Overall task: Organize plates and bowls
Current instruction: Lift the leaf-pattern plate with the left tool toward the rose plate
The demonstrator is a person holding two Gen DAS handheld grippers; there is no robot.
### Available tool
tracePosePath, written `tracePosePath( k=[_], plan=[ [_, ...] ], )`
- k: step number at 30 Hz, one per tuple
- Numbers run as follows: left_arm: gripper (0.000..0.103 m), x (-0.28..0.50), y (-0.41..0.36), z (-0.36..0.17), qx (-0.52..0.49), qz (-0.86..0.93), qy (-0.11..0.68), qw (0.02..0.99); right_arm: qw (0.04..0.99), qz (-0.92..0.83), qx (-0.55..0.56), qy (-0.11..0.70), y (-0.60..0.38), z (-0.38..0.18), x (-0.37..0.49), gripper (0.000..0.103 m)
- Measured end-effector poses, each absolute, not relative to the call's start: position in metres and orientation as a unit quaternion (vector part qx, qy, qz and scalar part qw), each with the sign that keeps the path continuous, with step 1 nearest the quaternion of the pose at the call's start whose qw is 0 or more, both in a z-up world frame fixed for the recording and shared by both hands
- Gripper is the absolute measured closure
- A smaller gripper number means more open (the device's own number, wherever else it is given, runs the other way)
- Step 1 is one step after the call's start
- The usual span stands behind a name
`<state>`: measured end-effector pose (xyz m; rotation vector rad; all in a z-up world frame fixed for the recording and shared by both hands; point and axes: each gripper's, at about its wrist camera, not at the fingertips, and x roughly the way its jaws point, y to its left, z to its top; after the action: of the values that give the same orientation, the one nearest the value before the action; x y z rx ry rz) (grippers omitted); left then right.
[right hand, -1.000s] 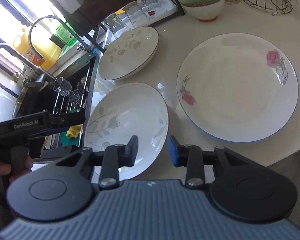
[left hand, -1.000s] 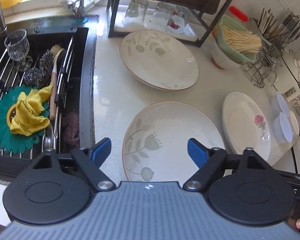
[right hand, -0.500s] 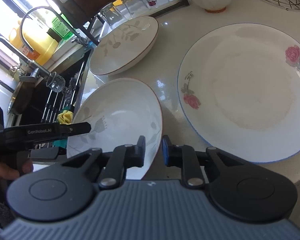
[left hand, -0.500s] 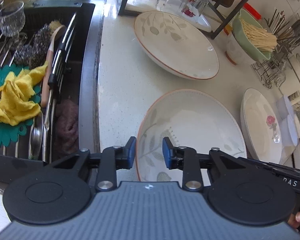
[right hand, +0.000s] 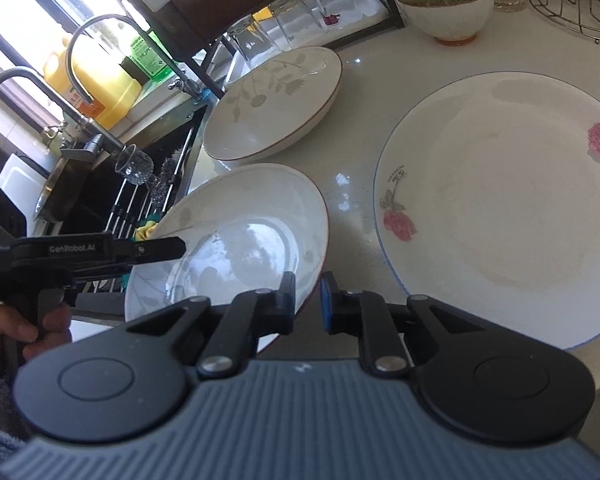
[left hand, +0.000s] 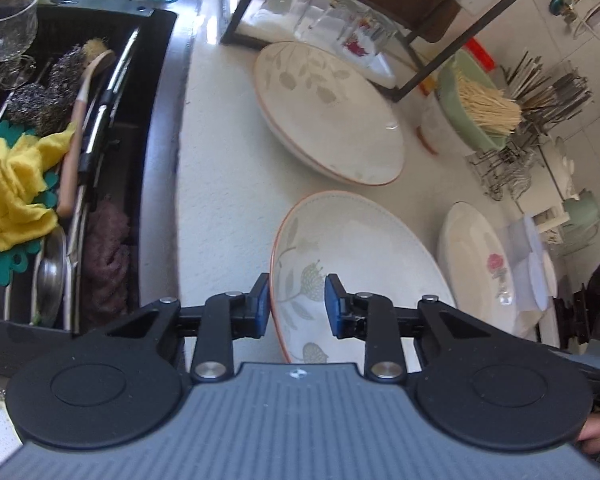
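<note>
Cream stoneware with a terracotta rim and pale leaf print: that is the near plate (left hand: 360, 264), and it sits on the speckled desk (left hand: 228, 168) beside the sink (left hand: 100, 160), its rim caught from two sides. My left hand-held gripper (left hand: 294, 300) has its blue pads narrowed onto the plate's left edge, one pad outside the rim and one over the printed flower inside. My right hand-held gripper (right hand: 306, 300) is pinched tight on the opposite edge of the same plate, with the rim running between its fingers. A second leaf-patterned plate (left hand: 328, 116) lies farther back on the desk, just in front of the black rack (left hand: 340, 8) that holds upturned glasses. To the right, well apart from the sink, lies a white plate with pink roses (right hand: 508, 208). Behind it stands a green bowl of pale sticks (left hand: 476, 108), stacked in a white bowl.
</note>
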<state>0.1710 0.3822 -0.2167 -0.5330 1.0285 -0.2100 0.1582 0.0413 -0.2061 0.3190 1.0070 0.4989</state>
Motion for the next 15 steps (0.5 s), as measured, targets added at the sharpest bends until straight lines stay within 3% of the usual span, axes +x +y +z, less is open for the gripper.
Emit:
tracePosePath(
  k=[15],
  plan=[
    [0.071, 0.204, 0.348, -0.170, -0.243, -0.161, 0.480, 0.827, 0.852, 0.202, 0.169, 0.453, 0.003, -0.166, 0.153, 0.087]
  ],
)
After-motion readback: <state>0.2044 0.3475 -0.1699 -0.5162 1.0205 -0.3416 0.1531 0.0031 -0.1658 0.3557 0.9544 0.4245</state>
